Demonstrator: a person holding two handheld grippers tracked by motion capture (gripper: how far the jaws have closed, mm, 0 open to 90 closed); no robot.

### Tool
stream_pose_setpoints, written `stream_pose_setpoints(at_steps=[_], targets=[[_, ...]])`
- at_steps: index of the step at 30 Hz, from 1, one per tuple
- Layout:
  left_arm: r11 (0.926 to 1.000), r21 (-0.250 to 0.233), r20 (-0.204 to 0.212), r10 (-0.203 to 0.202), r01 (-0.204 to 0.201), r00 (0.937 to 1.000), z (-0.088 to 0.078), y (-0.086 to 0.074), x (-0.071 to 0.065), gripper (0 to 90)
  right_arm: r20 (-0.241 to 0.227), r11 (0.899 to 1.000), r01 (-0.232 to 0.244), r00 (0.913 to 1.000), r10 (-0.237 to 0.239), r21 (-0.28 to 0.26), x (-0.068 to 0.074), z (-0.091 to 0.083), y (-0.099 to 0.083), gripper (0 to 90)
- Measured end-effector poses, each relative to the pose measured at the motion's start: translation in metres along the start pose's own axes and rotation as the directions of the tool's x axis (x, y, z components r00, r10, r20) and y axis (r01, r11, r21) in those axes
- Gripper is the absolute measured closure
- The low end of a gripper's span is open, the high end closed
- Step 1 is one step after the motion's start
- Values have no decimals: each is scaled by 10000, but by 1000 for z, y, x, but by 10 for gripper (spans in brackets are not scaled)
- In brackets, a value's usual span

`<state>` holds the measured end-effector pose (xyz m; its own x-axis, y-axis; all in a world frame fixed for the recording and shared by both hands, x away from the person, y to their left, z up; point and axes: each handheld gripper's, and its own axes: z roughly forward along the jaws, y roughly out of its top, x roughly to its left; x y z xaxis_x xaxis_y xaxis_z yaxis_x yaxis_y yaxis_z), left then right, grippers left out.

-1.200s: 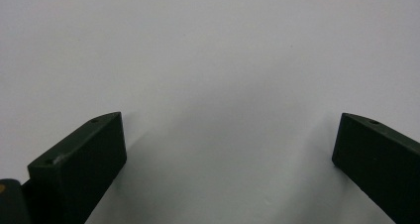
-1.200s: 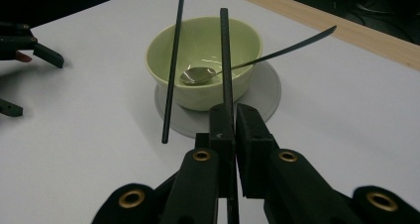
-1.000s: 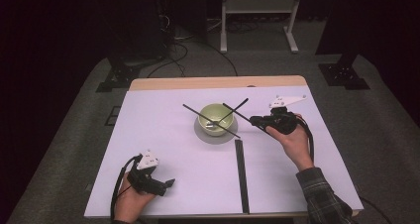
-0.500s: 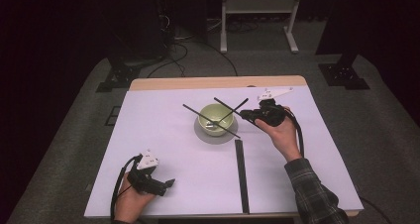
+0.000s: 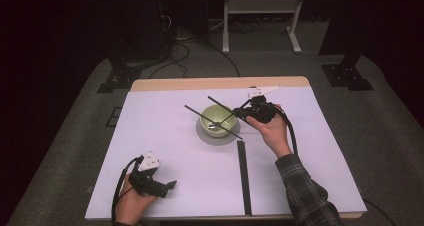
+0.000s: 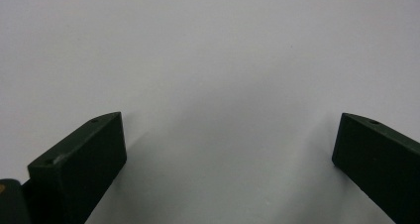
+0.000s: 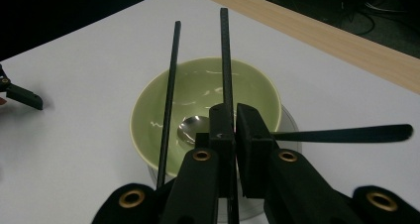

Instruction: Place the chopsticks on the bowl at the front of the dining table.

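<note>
A pale green bowl [image 5: 216, 115] stands on a grey saucer [image 5: 220, 137] at the table's middle. In it lies a metal spoon [image 7: 191, 125] whose dark handle points out over the rim. One black chopstick [image 5: 200, 114] rests slanted across the bowl. My right gripper [image 5: 240, 113] is at the bowl's right rim, shut on a second black chopstick [image 7: 225, 60] that reaches out over the bowl. My left gripper [image 5: 169, 186] rests at the near left of the table, jaws wide apart in the left gripper view [image 6: 228, 149], nothing between them.
A long black strip [image 5: 243, 173] lies on the white table cover [image 5: 165, 141], running toward the near edge right of centre. A bare wooden band [image 5: 220, 83] marks the far edge. Cables and a white rack [image 5: 260, 6] stand on the floor beyond.
My right gripper has moved left to the bowl's rim, carrying its chopstick over the bowl. The left gripper has stayed put.
</note>
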<state>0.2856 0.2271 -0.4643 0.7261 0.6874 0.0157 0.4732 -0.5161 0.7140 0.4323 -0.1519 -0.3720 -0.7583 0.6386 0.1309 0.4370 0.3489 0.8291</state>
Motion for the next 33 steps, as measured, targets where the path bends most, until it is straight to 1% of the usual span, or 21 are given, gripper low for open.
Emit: stream_pose_setpoints(at_steps=[3,7,9,10,18,20,25,33], targets=[[10000,-2,-1,-2,2,10000,0,0,0,0,10,10000,12,10000,-12,31,1,6,3,857],[10000,5,0,6,-6,10000,0,0,0,0,-17,10000,-85,10000,85,49,2,14,5,857],[10000,3,-1,6,-6,10000,0,0,0,0,-22,10000,-67,10000,67,47,2,16,6,857],[10000,5,0,8,-8,10000,0,0,0,0,-41,9999,-54,10000,55,115,3,22,8,857],[10000,20,6,8,-8,10000,0,0,0,0,-44,9999,-29,10000,29,152,5,37,15,857],[10000,-3,1,-2,2,10000,0,0,0,0,-23,9997,-6,10000,7,232,5,40,16,857],[10000,-7,4,-13,13,10000,0,0,0,0,-83,9995,-176,9998,179,281,6,49,15,857],[10000,-8,8,-23,23,10000,0,0,0,0,-51,9986,-228,9997,231,468,6,61,14,856]])
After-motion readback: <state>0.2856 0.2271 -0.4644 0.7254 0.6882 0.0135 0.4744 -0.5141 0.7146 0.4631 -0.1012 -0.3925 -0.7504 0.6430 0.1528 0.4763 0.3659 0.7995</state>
